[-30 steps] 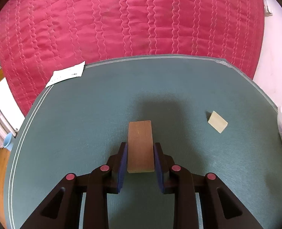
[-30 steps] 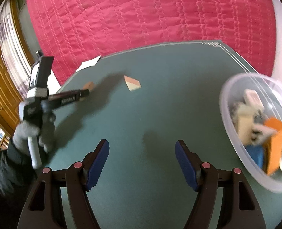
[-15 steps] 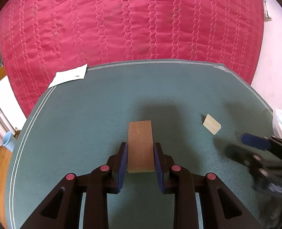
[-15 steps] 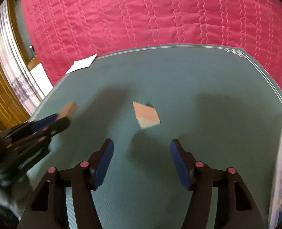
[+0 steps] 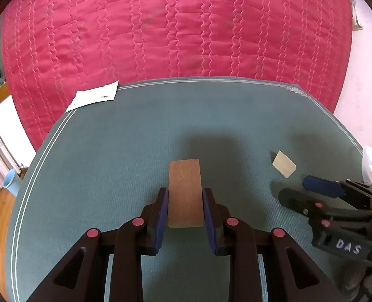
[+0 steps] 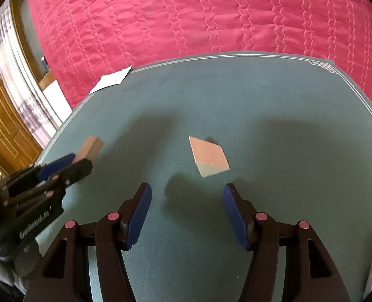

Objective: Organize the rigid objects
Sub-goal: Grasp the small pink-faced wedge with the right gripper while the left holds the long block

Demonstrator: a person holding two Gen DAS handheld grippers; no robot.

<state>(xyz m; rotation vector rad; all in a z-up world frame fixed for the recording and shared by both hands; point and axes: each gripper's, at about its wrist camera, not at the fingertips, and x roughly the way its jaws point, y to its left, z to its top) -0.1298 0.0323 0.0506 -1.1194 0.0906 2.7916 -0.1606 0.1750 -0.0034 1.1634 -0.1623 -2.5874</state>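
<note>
on the green tabletop (image 6: pixel 274 105) the right tool (image 6: pixel 187 214) stands with its jaws apart and nothing between them, having just been closing; the pale wedge block (image 6: pixel 208 156) lies just ahead of it, long edge skewed to the jaws. the right hand is nearer that block. two blocks and two tools: the left tool (image 5: pixel 185 216) is clamped on the long brown block (image 5: pixel 184 191).

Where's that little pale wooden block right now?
The pale block lies loose on the green mat, just ahead of the open right gripper; in the left wrist view it sits far right, beside that gripper.
</note>
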